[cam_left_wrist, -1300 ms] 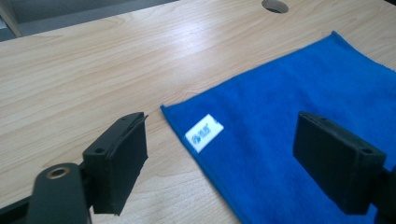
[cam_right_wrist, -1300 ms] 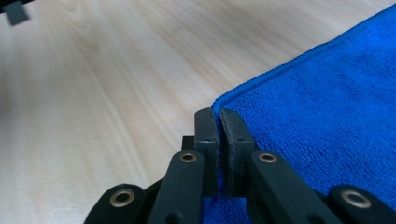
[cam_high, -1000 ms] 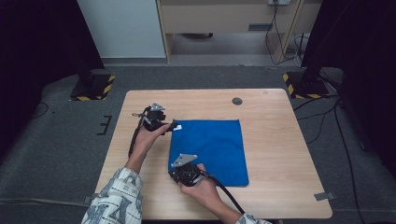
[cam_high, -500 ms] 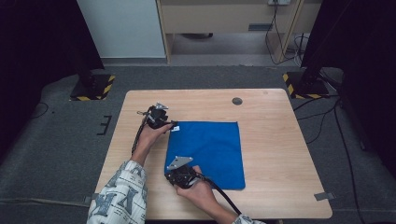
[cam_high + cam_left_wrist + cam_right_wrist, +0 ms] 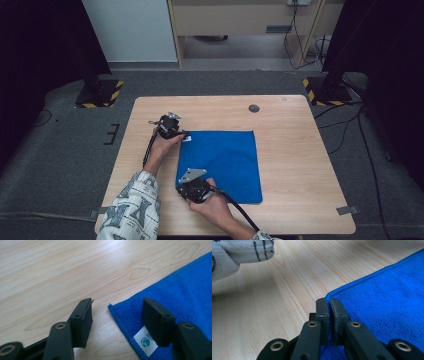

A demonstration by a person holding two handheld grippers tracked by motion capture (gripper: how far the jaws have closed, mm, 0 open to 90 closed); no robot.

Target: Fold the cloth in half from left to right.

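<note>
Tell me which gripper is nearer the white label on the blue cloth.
Left. The left gripper straddles the cloth's corner, one open jaw right over the white label. The right gripper sits at the blue cloth's other near-side corner.

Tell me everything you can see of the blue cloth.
The blue cloth is a roughly square piece of fluffy, towel-like fabric with a stitched hem, lying flat on the wooden table. A small white label with a teal mark is sewn at its far left corner. The left gripper stands open astride that corner, one jaw over the bare wood and one over the fabric. The right gripper is at the near left corner with its jaws nearly together at the hem.
</note>
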